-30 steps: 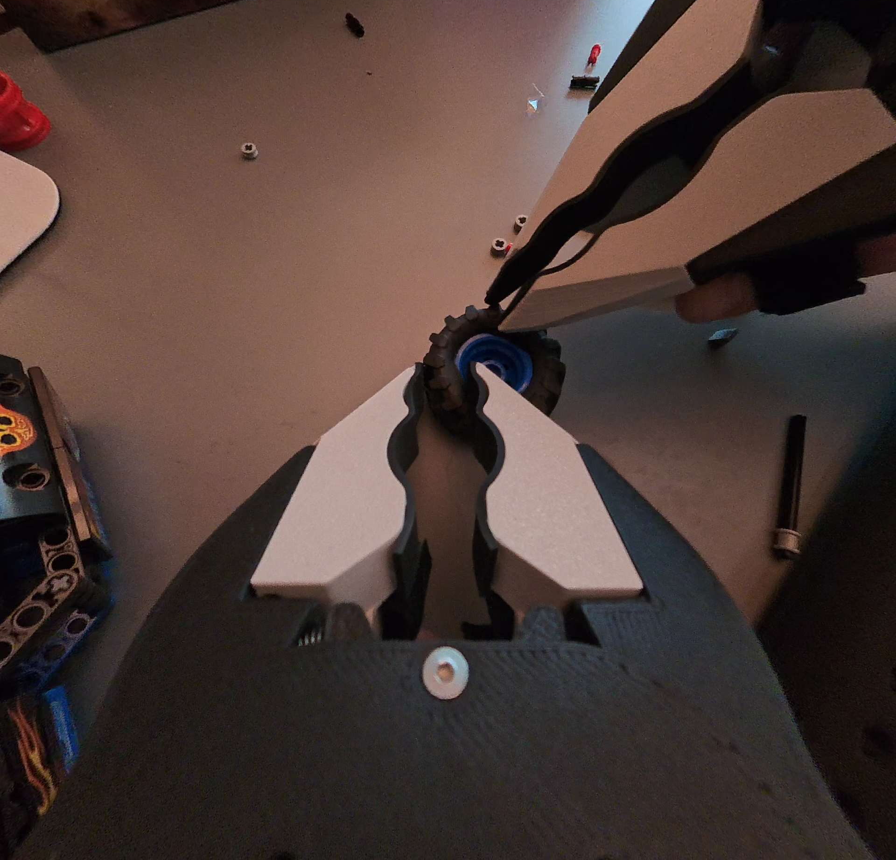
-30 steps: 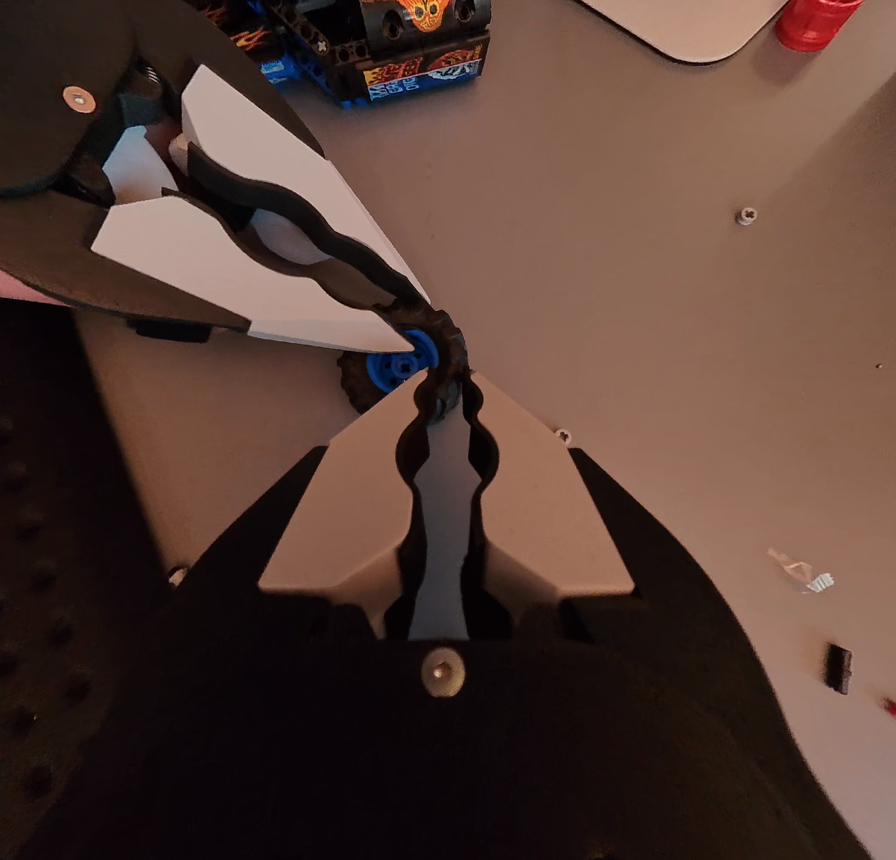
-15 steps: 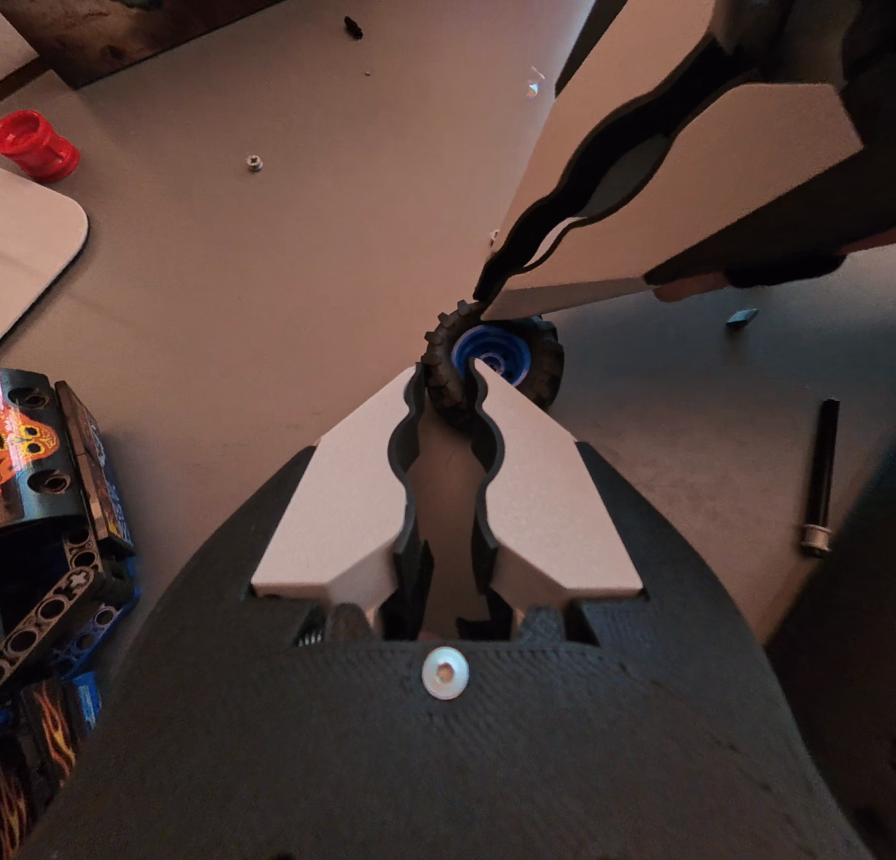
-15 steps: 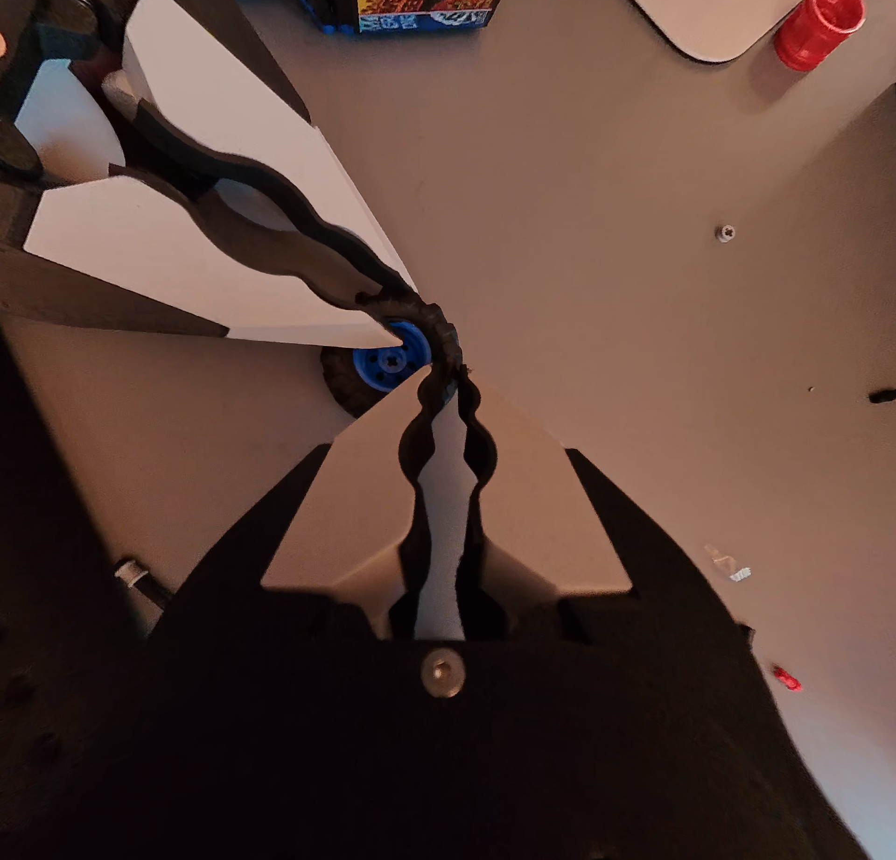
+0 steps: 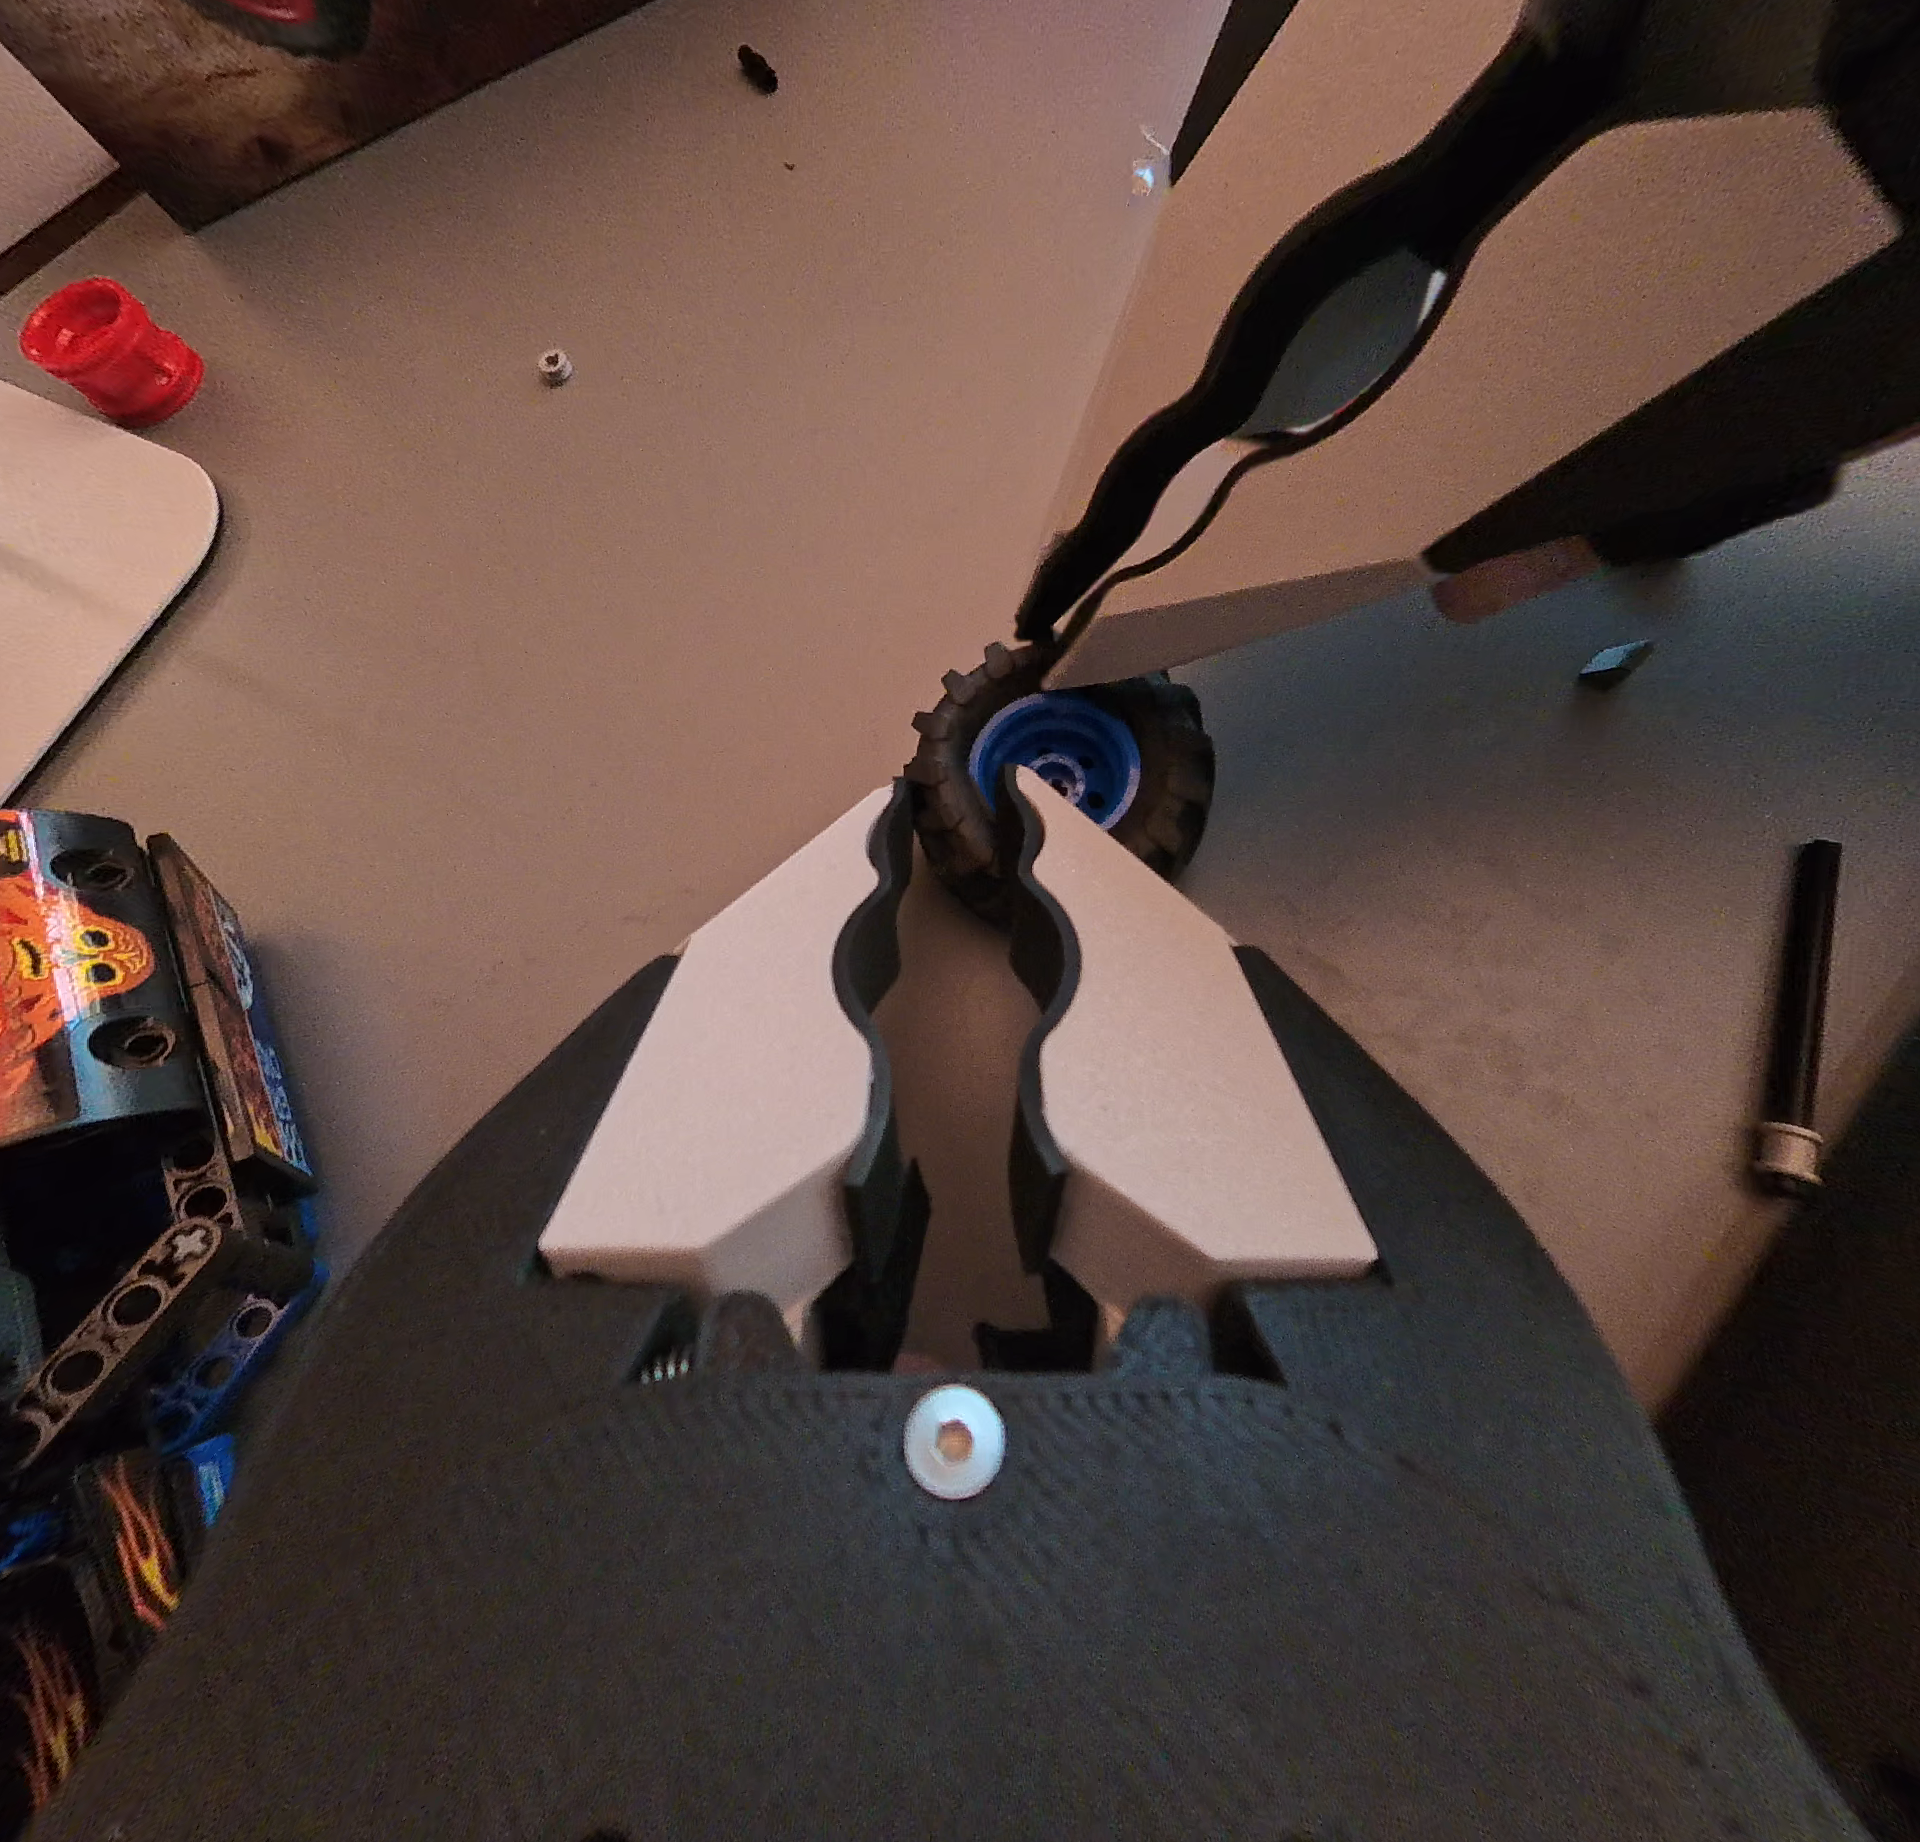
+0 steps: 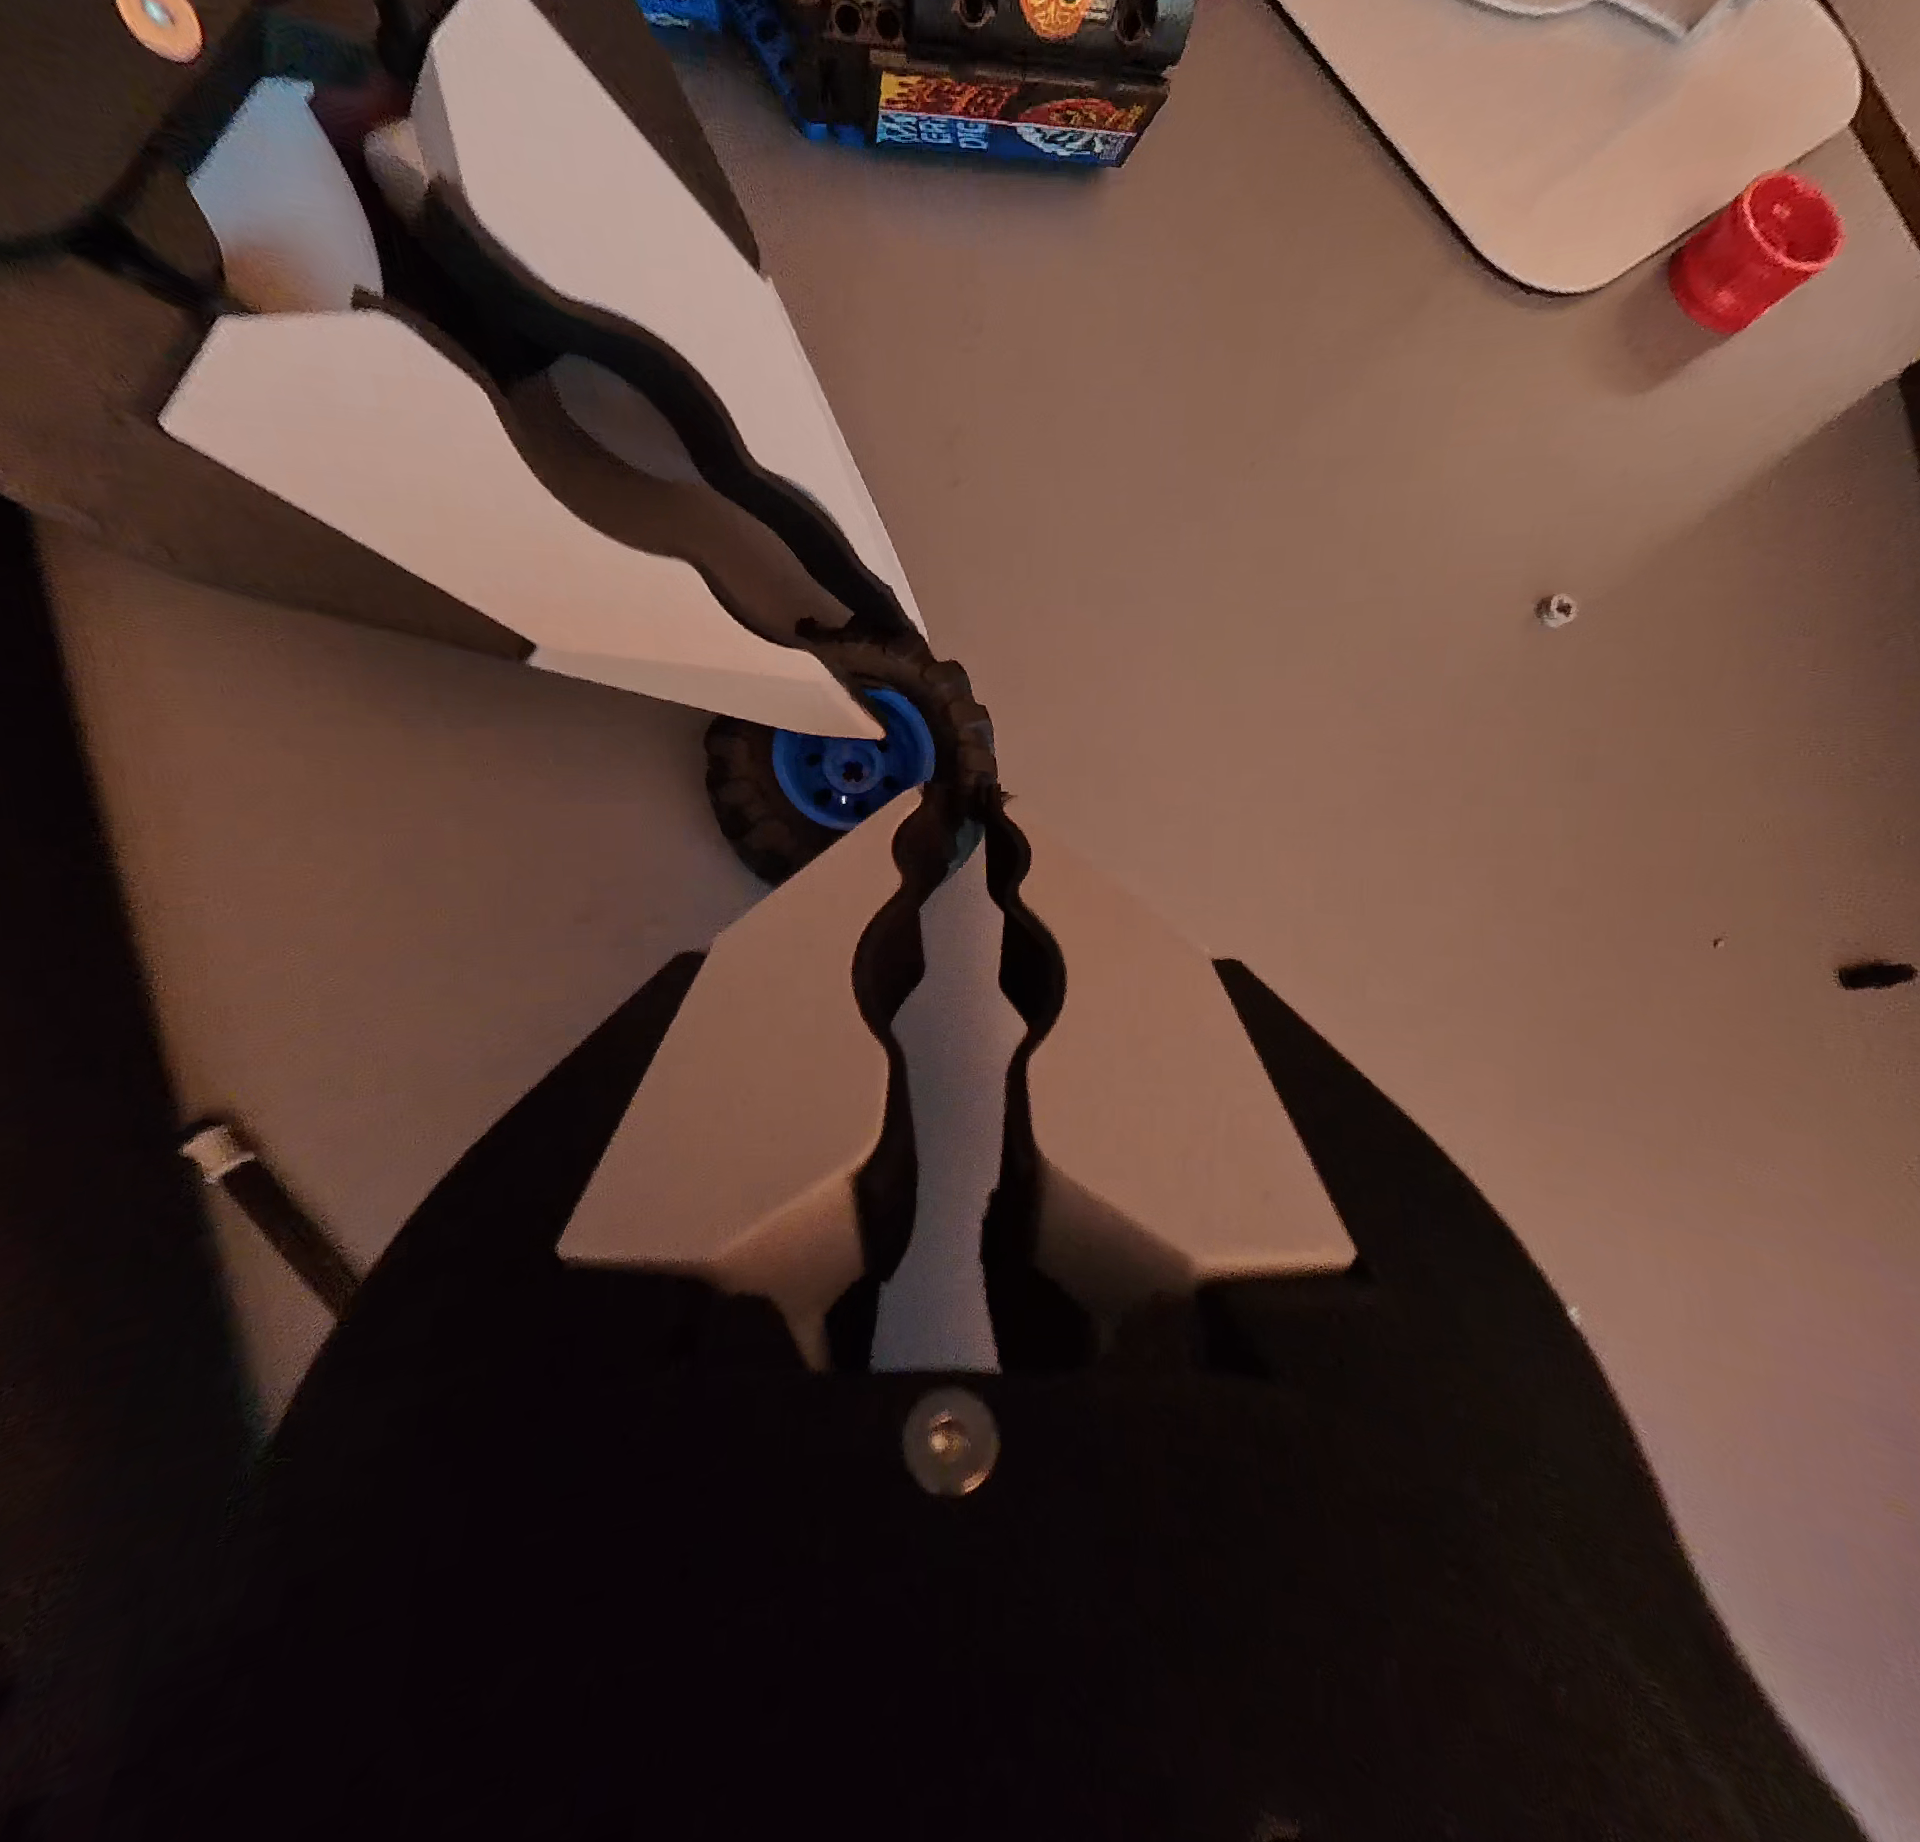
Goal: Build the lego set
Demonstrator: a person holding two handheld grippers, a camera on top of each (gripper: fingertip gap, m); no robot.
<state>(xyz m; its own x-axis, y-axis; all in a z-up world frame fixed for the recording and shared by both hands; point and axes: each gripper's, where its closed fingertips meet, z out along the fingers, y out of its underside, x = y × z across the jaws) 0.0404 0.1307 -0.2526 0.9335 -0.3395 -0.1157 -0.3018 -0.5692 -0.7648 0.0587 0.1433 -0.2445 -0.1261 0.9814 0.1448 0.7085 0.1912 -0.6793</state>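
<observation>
both grippers' jaws on tyre (image 5: 954,805)

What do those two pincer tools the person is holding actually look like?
Both match. The left gripper has two pale wedge-shaped fingers lined with wavy black pads, set in a broad, ridged black body with one silver screw at its centre. The right gripper is built the same way, with its own screw. No cables show.
</observation>
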